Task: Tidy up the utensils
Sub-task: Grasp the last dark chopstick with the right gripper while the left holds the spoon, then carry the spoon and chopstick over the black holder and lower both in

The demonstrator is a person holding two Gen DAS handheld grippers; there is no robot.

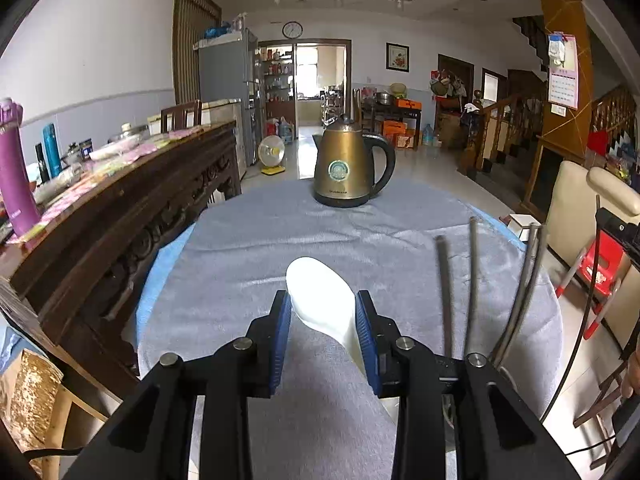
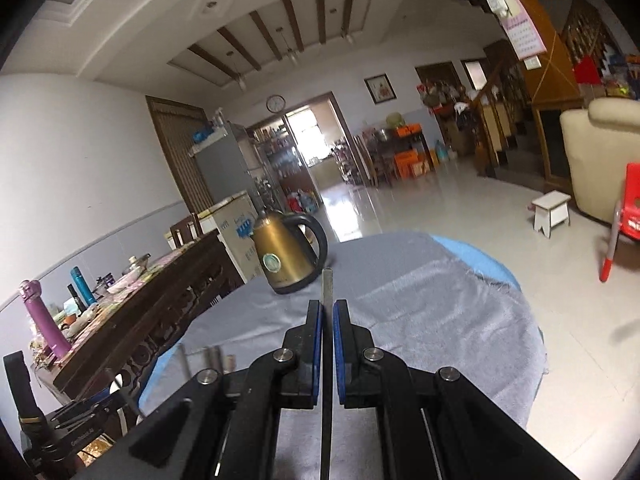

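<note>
Broadly, a round table [image 1: 248, 240] under soft grey cloth carried a brassy metal kettle [image 1: 347, 164] at its far side. Lifted above it, the left gripper [image 1: 322, 316] pinched a glossy white ceramic spoon [image 1: 320, 292] by the bowl; the right gripper [image 2: 327, 320], nearly pressed together, clamped one slim steel chopstick [image 2: 327, 284]. Steady, level carrying seemed wise: both looked slippery.

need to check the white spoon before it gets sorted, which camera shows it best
The left wrist view: the white spoon sits front and centre between the left gripper's blue pads, bowl pointing toward the kettle. The right wrist view does not show the spoon; there the right gripper pinches a thin metal chopstick.
</note>
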